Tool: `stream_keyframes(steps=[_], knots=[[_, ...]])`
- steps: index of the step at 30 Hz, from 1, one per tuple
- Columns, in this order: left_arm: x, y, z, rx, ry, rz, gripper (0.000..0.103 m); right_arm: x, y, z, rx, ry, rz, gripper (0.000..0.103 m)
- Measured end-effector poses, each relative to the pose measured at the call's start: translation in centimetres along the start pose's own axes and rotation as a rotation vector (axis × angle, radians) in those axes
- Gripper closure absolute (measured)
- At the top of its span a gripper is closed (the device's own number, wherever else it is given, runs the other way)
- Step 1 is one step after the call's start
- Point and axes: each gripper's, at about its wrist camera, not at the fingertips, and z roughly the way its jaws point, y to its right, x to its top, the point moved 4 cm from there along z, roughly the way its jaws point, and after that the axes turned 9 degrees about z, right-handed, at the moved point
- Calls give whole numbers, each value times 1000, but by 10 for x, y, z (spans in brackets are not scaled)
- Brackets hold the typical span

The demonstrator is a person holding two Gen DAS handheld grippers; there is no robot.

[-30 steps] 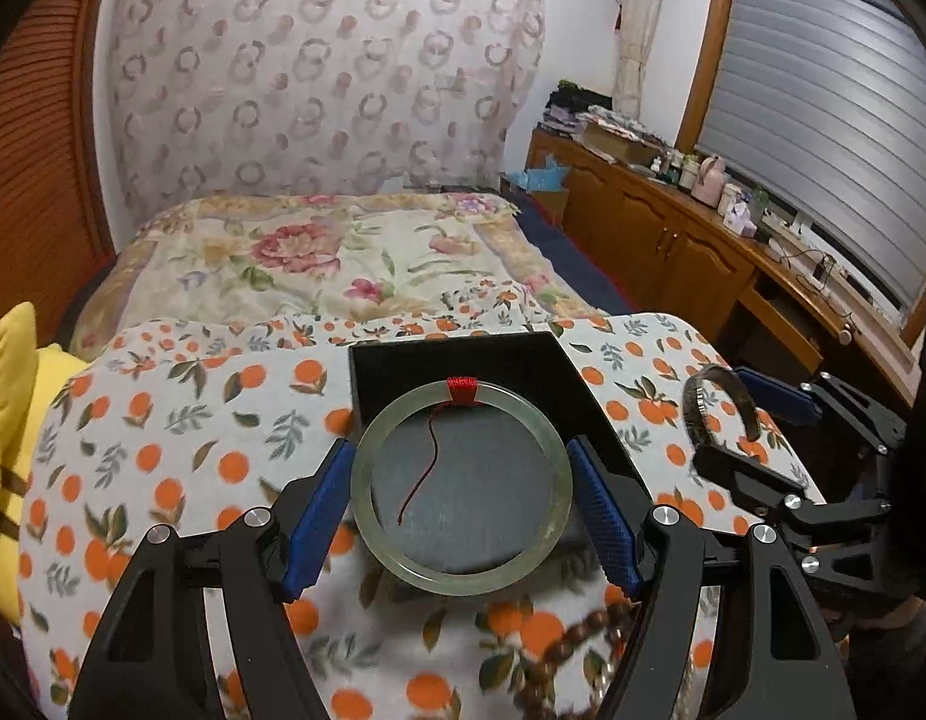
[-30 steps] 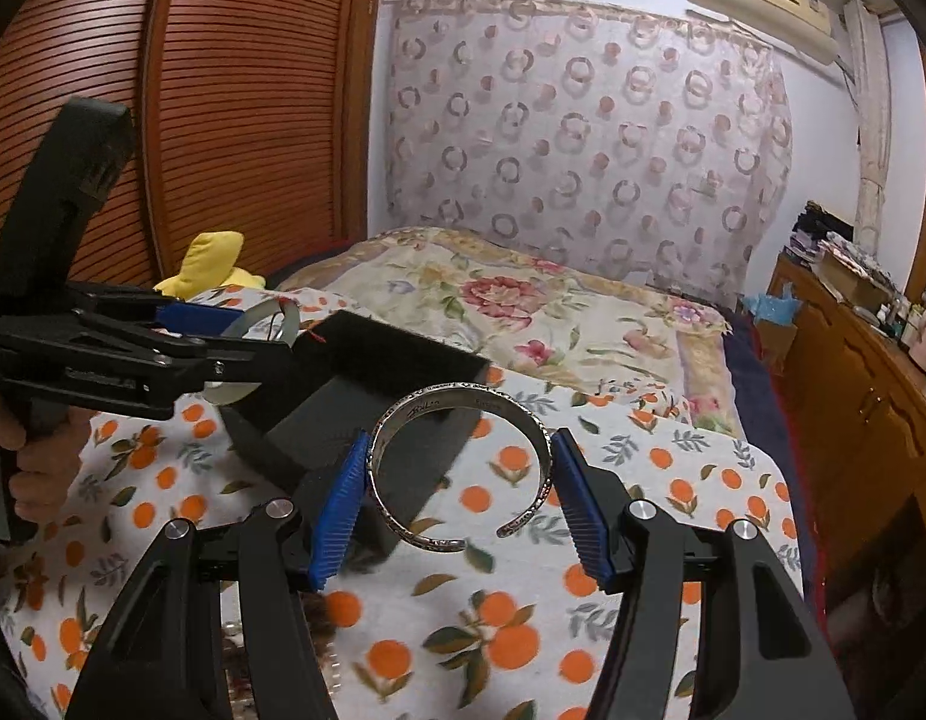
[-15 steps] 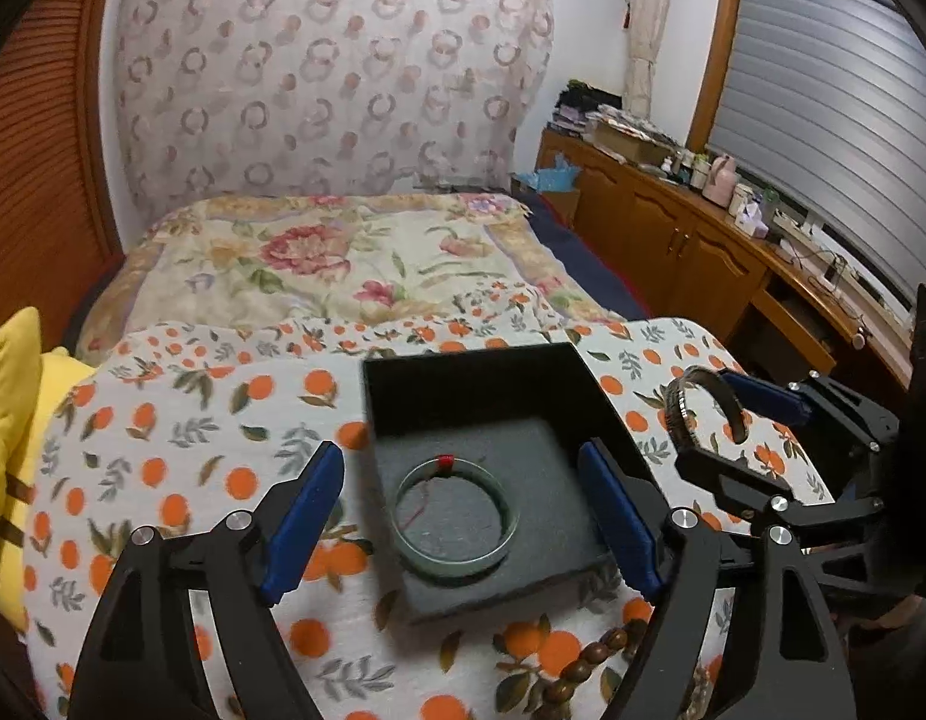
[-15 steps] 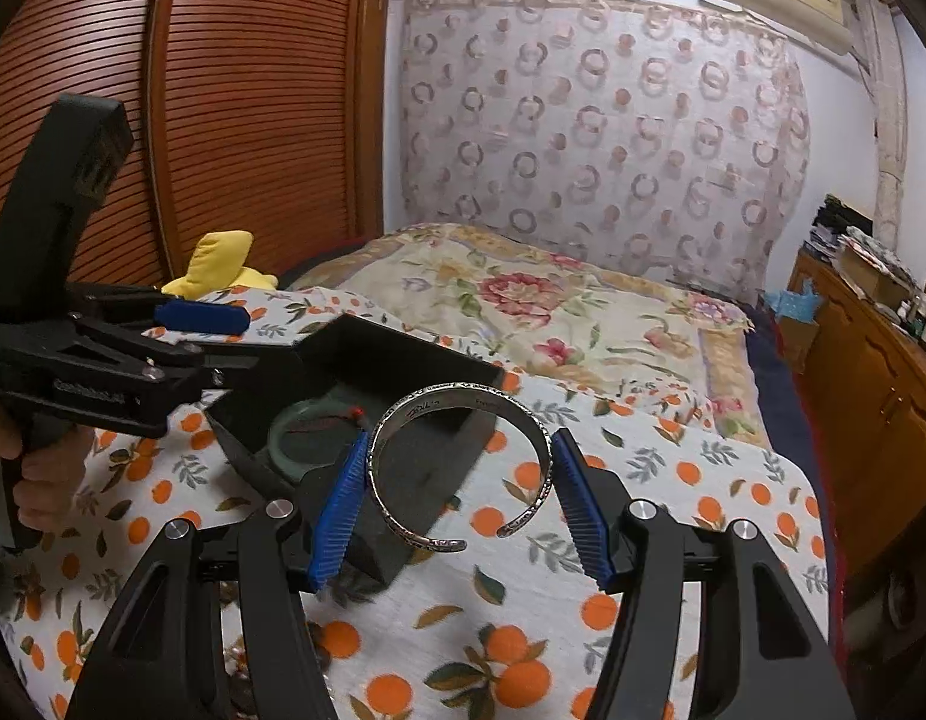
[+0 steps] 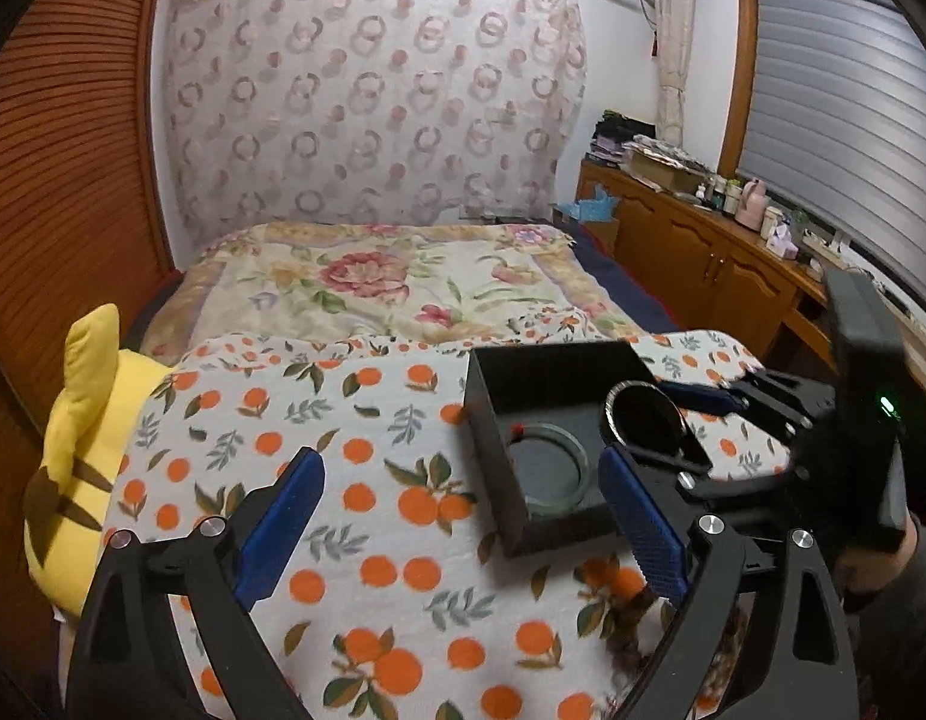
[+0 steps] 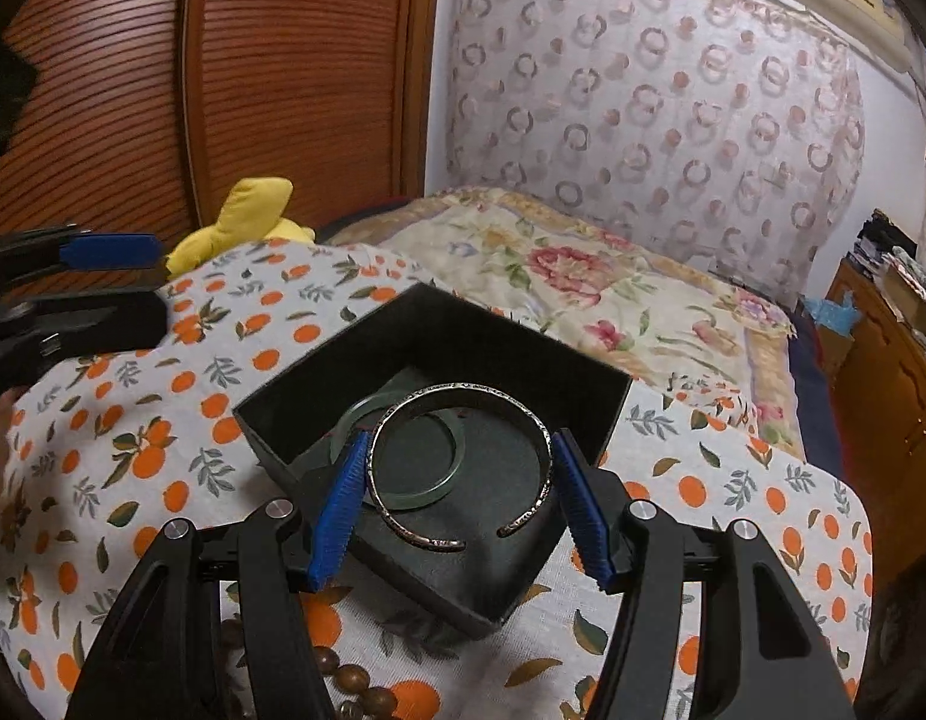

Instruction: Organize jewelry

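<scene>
A black open box point(image 5: 493, 438) point(image 6: 318, 378) sits on the orange-print cloth. A pale green jade bangle point(image 5: 574, 480) point(image 6: 438, 489) with a red thread lies flat inside it. My right gripper point(image 6: 456, 498) is shut on a silver cuff bracelet point(image 6: 481, 390) and holds it over the box, above the bangle; this cuff bracelet also shows in the left wrist view point(image 5: 619, 396). My left gripper point(image 5: 463, 516) is open and empty, pulled back to the left of the box.
A string of brown wooden beads point(image 6: 342, 672) point(image 5: 631, 636) lies on the cloth at the near edge. A yellow plush toy point(image 5: 78, 420) point(image 6: 246, 222) sits at the left. A floral bedspread point(image 5: 402, 282) lies beyond, wooden cabinets point(image 5: 703, 264) at the right.
My left gripper let the jade bangle go into the box, opened, then drew back and left. My right gripper carried the silver cuff over the box.
</scene>
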Motion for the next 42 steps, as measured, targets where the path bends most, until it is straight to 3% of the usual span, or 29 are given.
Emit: stream_keyframes(steps=[6,11,20,25,32,36,42], knots=[[-20,7,-11,2,-6,14,14,-1,4,1,-2,-7,25,39],[-35,18,-17,-14,-17,19,13,-9,6,-26,-6,31,49,39],[-76,38,-38,-12,-52,26,13,-69,-3,-100,30,48,77,40],[-95,40,-52,-1,-56,19,12,-105,-24,-118,86,17,78,49],[-116,37,-64,19,-68,43,9,-128,-72,-119,182,-37,26,64],[-127,34,-71,38,-77,59,9,-130,-95,-118,218,-49,-6,65],[-139,25,-76,36,-83,25,9,-132,-114,-107,198,-86,-51,69]])
